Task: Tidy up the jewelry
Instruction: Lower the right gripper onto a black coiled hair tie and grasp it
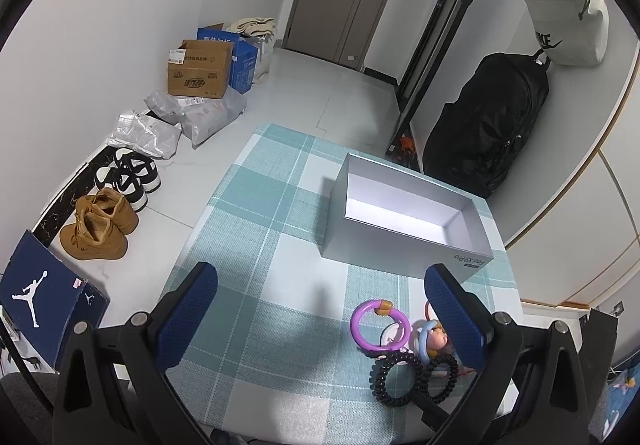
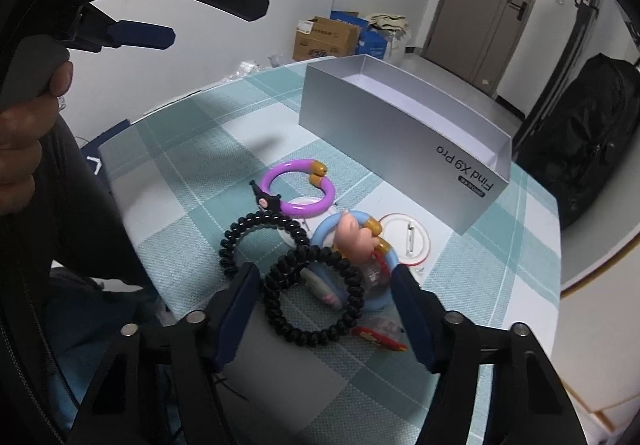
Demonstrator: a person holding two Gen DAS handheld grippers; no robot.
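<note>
Right wrist view: we see the grey box (image 2: pixel 404 133) empty.
Jewelry pile (image 2: pixel 320 245) at its seven o'clock; right gripper (image 2: pixel 324 309) straddles it ungripped, left gripper (image 1: pixel 320 309) spread empty.

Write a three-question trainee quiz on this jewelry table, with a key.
1. True or false: the grey box already holds jewelry.
2. Which item lies between the right gripper fingers? A. purple ring B. black coil hair tie C. round pin badge
3. Fill in: the left gripper holds ____.

Key: 1. False, what shows of its inside is bare. 2. B. 3. Nothing; its jaws stand open over the checked cloth.
</note>
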